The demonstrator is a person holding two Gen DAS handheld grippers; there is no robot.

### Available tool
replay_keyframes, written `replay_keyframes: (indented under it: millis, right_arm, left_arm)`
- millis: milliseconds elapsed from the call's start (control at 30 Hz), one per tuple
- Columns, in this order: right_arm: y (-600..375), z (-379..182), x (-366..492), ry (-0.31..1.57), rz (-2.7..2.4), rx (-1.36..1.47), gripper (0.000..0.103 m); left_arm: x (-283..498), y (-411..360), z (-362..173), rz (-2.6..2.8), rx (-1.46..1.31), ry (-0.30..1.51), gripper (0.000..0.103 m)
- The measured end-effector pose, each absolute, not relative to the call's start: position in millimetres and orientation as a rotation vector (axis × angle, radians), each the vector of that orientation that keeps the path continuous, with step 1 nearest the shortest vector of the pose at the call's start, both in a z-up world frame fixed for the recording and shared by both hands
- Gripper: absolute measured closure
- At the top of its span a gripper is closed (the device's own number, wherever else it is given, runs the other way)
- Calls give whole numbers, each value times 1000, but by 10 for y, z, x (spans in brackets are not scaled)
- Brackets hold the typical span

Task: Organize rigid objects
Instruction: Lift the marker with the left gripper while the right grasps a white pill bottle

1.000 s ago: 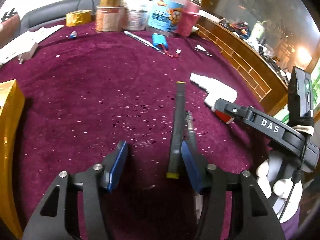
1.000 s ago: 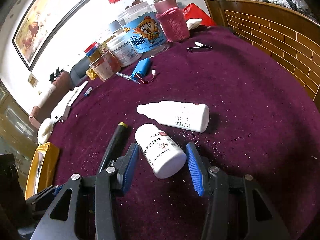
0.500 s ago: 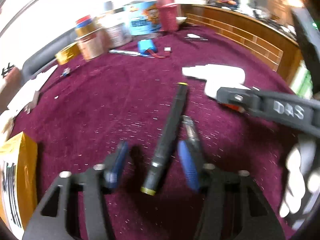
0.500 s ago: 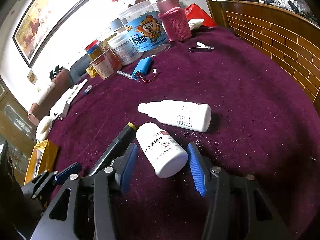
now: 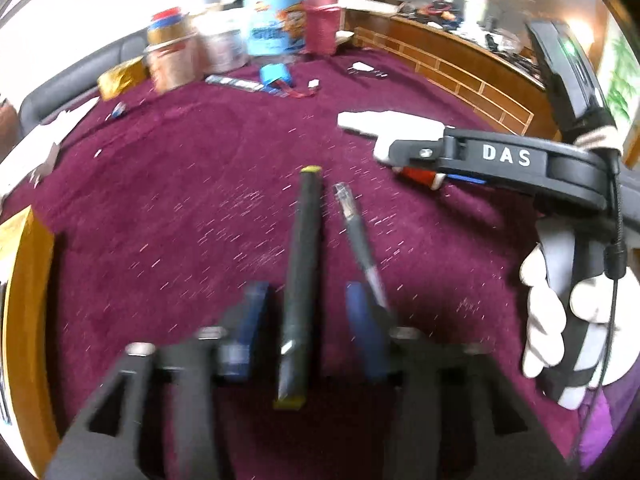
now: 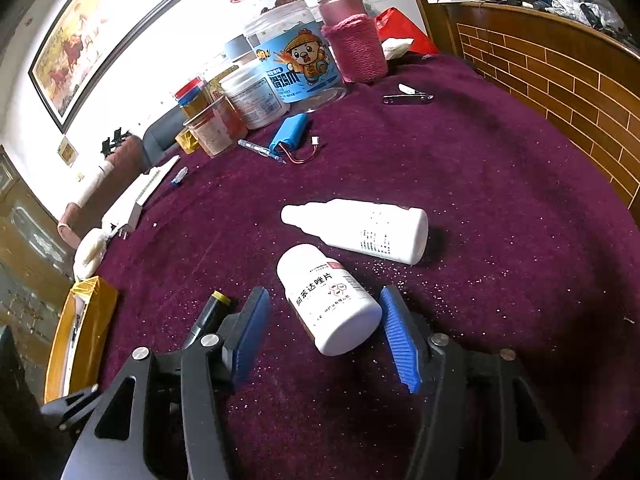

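Purple-red cloth covers the bench (image 6: 500,208), and both grippers work low over its near edge. On the person's left, the left gripper (image 5: 306,312) has its jaws opening about half wide, with the dark marker (image 5: 302,280), yellow at both ends, lying lengthwise between the blue pads and touching neither as far as the blurred view shows; a thinner pen (image 5: 358,244) lies just beside it, running past the right pad. The right gripper (image 6: 324,332) is likewise opening, its pads standing clear on both sides of the small white pill bottle (image 6: 328,296), which lies on its side between them. Just beyond that bottle lies a larger white squeeze bottle (image 6: 360,228), also on its side. Farther back sit a blue battery pack (image 6: 288,134), nail clippers (image 6: 408,98) and a cluster of jars and tubs (image 6: 288,64). A yellow box (image 6: 76,332) sits at the left edge. Judging by this, both items have just been set down side by side, grouping pens with pens and bottles with bottles. Next, each gripper probably needs to back away without nudging what it freed, since the round bottle and marker could roll, then reach for another loose item such as the battery pack.
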State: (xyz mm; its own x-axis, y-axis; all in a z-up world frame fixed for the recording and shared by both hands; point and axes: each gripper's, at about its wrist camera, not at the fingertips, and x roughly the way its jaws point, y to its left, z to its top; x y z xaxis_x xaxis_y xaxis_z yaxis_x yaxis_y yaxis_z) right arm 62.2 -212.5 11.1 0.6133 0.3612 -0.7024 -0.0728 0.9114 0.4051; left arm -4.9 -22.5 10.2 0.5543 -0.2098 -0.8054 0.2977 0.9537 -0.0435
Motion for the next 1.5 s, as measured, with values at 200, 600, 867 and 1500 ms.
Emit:
replay_keyframes:
  millis: [200,600,867,1500]
  right_arm:
    - [-2114,114,625,877,276,357,43]
    - [-2162,94,637,863,319,402,36]
    - [-2161,92,637,858,316,409,36]
    - [-1238,518,143,894,328,57,73]
  left_arm:
    - [-23,-441,53,-339,162,888,87]
    - [-256,251,230,-391,-182,931,91]
    - [-657,611,542,-423,-267,834,91]
    - [-1550,2032,782,-339,-490,670,91]
